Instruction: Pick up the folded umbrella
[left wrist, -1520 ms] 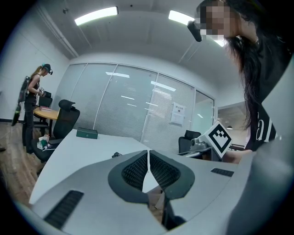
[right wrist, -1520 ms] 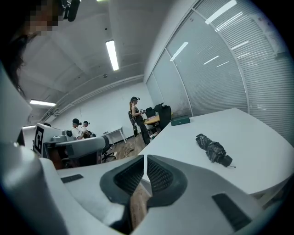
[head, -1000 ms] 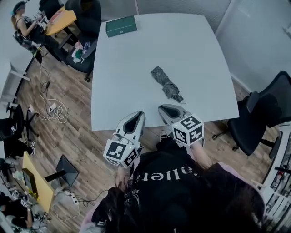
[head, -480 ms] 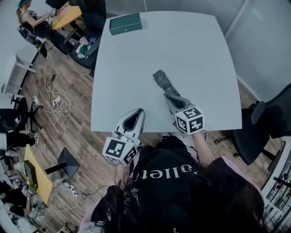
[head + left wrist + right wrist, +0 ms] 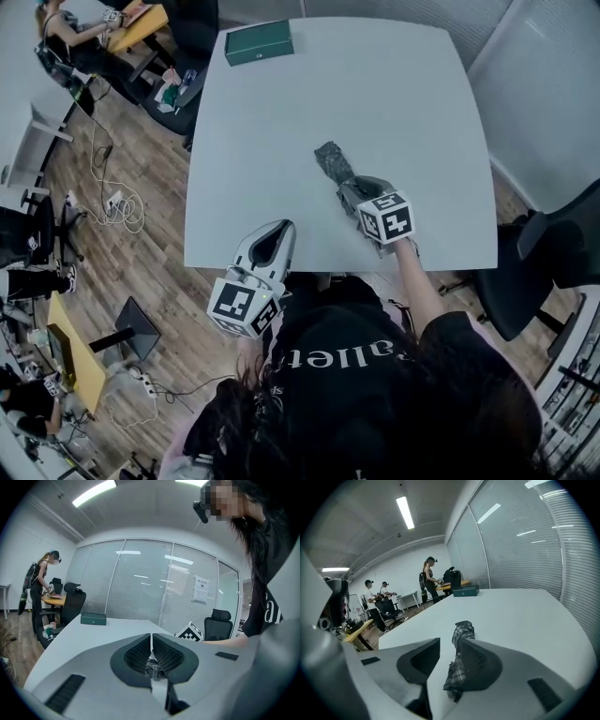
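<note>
Umbrella (image 5: 460,632) between right gripper's (image 5: 450,643) opening jaws, maybe touching, left gripper (image 5: 151,637) closed, box (image 5: 258,43) beyond

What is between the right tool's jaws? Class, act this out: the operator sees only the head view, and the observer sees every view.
Observer: In the right gripper view, the folded umbrella lies between the right tool's jaws, which are opening.
Operator: Is it gripped?
Observer: No. It sits by the jaw at picture right, with a clear gap to the other jaw.
Operator: And the left tool?
Observer: The left gripper view shows the left tool's jaws together.
</note>
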Action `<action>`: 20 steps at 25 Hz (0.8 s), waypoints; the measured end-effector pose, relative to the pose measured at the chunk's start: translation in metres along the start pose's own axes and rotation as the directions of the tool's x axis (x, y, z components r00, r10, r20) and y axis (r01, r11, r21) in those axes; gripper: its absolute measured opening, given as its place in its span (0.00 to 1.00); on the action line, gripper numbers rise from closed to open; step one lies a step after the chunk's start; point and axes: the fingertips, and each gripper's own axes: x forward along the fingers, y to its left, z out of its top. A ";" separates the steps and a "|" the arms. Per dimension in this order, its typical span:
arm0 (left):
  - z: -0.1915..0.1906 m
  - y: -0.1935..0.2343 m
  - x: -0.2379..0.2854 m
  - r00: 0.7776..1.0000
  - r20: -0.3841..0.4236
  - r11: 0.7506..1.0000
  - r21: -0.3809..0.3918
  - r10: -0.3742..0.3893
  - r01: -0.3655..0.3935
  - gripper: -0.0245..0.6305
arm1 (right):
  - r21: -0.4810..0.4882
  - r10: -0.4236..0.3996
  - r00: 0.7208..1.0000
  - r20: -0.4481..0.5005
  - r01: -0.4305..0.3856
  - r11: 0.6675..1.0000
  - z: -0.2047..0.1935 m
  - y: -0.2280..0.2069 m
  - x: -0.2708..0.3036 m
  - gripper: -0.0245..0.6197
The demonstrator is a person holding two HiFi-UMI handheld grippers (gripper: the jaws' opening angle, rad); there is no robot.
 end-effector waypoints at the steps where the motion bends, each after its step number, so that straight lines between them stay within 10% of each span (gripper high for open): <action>1: 0.000 0.003 0.000 1.000 -0.004 1.000 -0.001 -0.003 0.003 0.08 | -0.003 0.002 1.000 -0.018 -0.002 1.000 -0.001 -0.002 0.008 0.24; 9: 0.012 0.033 0.006 1.000 -0.014 1.000 0.003 -0.026 0.026 0.08 | -0.052 -0.098 0.975 -0.201 0.089 0.995 -0.030 -0.028 0.070 0.47; 20: 0.018 0.072 0.005 0.999 -0.025 1.000 -0.001 -0.030 0.030 0.08 | -0.138 -0.212 0.930 -0.299 0.177 0.974 -0.065 -0.046 0.103 0.49</action>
